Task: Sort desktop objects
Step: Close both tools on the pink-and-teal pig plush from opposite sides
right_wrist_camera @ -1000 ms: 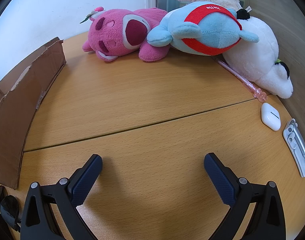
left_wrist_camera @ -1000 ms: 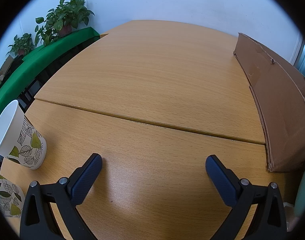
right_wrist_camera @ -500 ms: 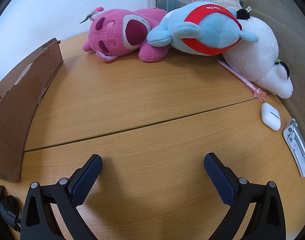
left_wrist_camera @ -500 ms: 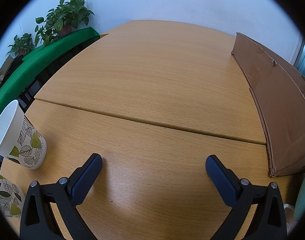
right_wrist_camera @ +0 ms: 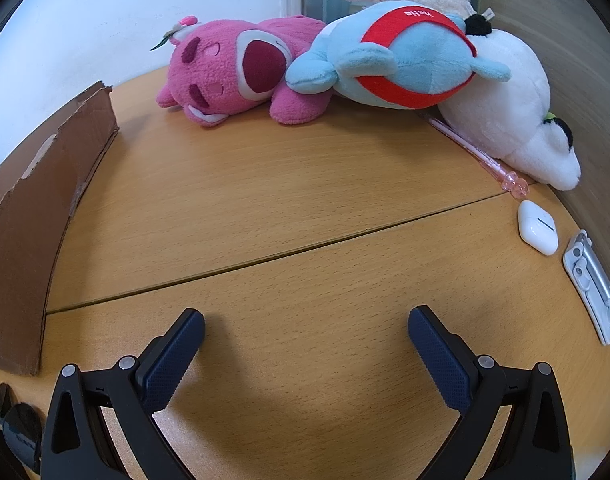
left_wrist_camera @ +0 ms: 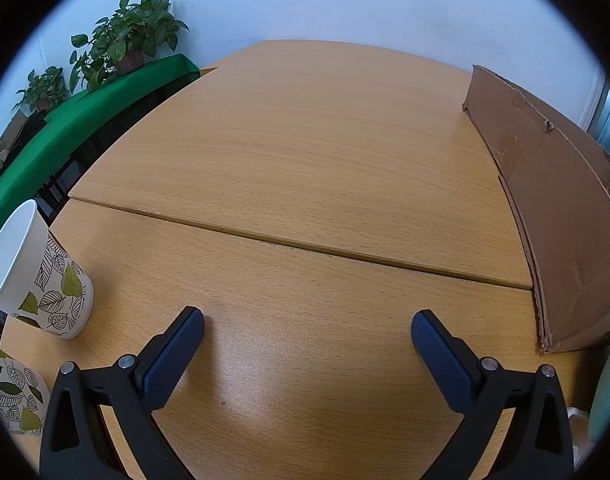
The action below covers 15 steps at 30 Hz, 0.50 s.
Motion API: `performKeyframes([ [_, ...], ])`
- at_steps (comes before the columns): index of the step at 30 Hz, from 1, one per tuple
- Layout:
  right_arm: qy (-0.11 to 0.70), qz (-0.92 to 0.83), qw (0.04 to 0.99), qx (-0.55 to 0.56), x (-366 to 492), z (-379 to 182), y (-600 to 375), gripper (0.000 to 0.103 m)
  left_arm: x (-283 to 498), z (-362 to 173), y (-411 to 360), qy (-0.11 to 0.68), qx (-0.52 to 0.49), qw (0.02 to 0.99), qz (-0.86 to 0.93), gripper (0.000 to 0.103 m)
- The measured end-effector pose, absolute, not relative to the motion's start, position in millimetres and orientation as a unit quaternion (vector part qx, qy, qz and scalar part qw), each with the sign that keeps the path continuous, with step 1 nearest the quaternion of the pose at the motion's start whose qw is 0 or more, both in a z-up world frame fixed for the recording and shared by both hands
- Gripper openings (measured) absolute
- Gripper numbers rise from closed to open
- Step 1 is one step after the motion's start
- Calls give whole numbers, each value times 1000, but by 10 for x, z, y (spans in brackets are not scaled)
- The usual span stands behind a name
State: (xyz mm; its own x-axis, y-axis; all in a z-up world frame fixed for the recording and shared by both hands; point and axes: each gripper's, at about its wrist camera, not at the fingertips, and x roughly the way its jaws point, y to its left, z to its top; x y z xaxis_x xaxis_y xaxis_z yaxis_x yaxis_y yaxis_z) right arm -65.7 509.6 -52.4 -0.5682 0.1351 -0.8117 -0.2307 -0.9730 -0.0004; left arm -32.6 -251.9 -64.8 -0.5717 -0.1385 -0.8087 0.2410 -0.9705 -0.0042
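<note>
Earbud case (right_wrist_camera: 538,227) lies well right of the wide-open right tool (right_wrist_camera: 305,330).

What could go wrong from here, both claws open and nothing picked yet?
1. The earbud case lies close beside the pink pen and the white clip near the desk's right edge; the open right claw could knock a neighbour off.
2. The blue plush leans on the pink plush and white plush; pulling one may drag the others.
3. The cup stands upright at the left edge; the left claw could tip it.
</note>
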Motion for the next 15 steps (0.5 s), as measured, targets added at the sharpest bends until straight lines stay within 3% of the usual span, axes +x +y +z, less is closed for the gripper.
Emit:
performKeyframes([
  [7,94,856,166,-480,-586,-515,5008,103,-280,-638,-2487,64,449,123,-882,103],
  [12,41,868,84,-488,-300,-522,4631,103,46,-419,-2299,41,404,141,-903,101],
  [15,11,900,76,-429,114,-265,4424,103,385,-8,-2065,35,349,119,-929,101],
])
